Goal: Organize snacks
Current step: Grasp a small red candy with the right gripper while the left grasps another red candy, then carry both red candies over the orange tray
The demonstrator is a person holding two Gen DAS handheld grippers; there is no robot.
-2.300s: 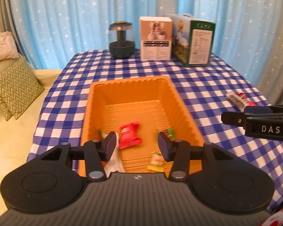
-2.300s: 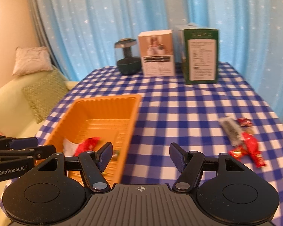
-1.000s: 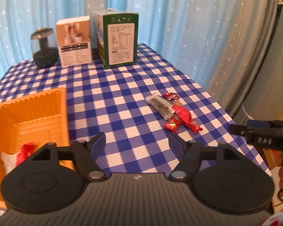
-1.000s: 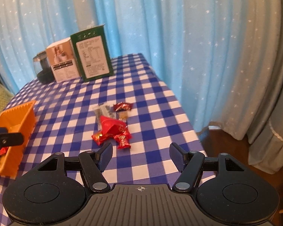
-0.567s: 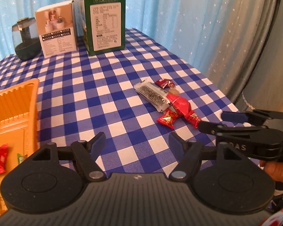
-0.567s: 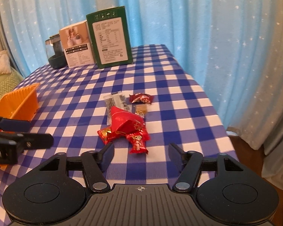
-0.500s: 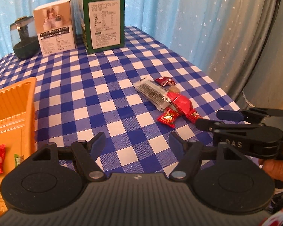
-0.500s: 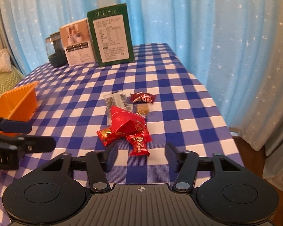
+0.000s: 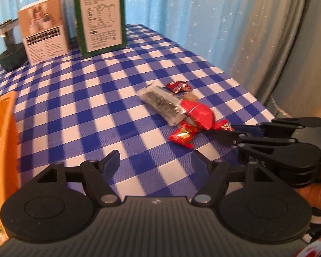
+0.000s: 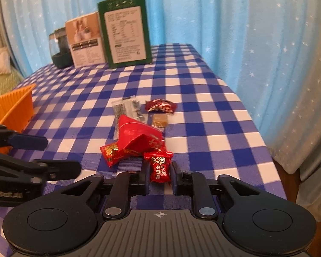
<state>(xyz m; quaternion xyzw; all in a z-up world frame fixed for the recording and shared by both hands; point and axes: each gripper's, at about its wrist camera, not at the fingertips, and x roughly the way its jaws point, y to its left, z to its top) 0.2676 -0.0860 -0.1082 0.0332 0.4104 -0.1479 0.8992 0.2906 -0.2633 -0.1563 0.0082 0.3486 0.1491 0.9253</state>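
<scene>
A pile of snacks lies on the checked tablecloth: a large red packet (image 10: 139, 136), a small red candy (image 10: 112, 153), a clear bar with dark filling (image 10: 127, 110), a dark red candy (image 10: 160, 106) and a brown sweet (image 10: 159, 121). My right gripper (image 10: 159, 176) is shut on a small red wrapped candy (image 10: 159, 168) at the near edge of the pile. In the left wrist view that same gripper (image 9: 224, 131) comes in from the right, pinching the candy (image 9: 223, 126). My left gripper (image 9: 156, 160) hangs open over bare cloth, short of the pile, with nothing between its fingers.
The orange basket (image 9: 4, 124) stands at the left, with a few snacks in it. At the back of the table stand a green box (image 9: 100, 19), a beige box (image 9: 45, 27) and a dark jar (image 9: 9, 47). The table's right edge (image 10: 256, 128) drops off beside the curtain.
Both grippers swung from the basket to the snack pile and came lower. The right jaws closed from wide apart onto the small red candy. The left jaws kept their width.
</scene>
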